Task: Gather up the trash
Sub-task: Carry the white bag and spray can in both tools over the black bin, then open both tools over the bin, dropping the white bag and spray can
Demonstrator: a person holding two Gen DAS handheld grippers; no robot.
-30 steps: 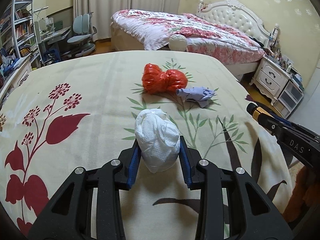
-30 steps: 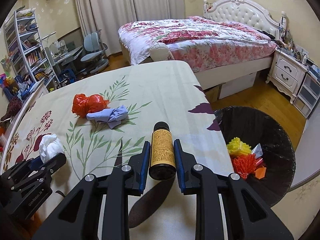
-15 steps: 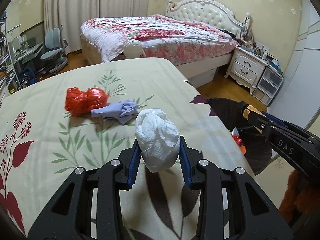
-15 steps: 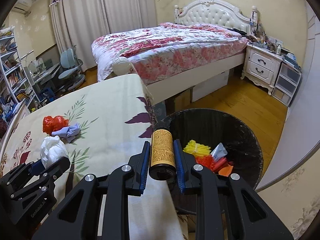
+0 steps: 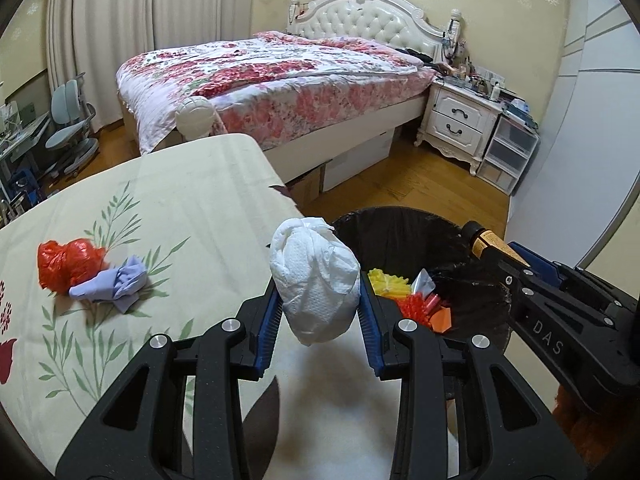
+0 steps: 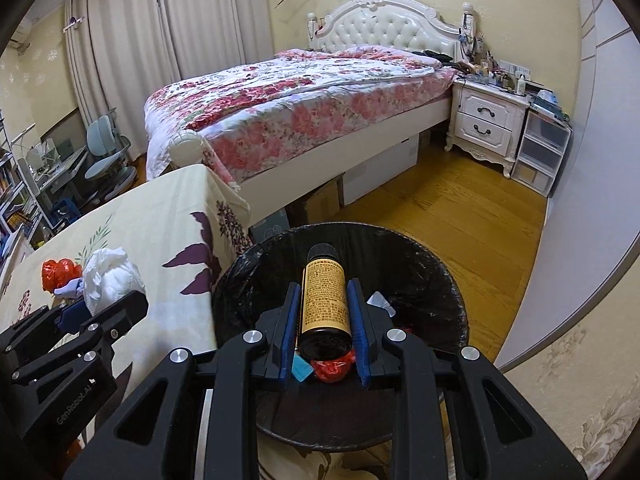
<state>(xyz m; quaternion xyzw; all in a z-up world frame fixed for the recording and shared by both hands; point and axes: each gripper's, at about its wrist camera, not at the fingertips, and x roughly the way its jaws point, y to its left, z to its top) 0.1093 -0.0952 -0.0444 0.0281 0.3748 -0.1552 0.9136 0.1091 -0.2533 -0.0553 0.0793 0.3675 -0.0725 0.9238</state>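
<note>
1. The left gripper (image 5: 320, 316) holds a white wad (image 5: 314, 280) between its blue fingers (image 5: 269, 322); the fingers are closed on both sides of the wad
2. The wad hangs over the edge of the tabletop (image 5: 180, 200), just beside the black bin (image 5: 404, 224)
3. The right gripper (image 6: 323, 320) holds a brown bottle (image 6: 325, 292) with a yellow label; its fingers (image 6: 289, 320) press the bottle from both sides, and the cap points forward
4. The bottle is above the open bin (image 6: 436, 280), which stands on the floor next to the tabletop (image 6: 160, 220)
5. Inside the bin there are yellow scraps (image 5: 387, 280) and orange-red scraps (image 5: 420, 306)
6. A red bag (image 5: 66, 262) and a lilac cloth (image 5: 116, 286) lie on the tabletop and touch each other, well apart from the bin
7. A bed (image 5: 280, 76) with a flowered cover is behind the tabletop, and a white nightstand (image 5: 460, 120) is beside the bed
</note>
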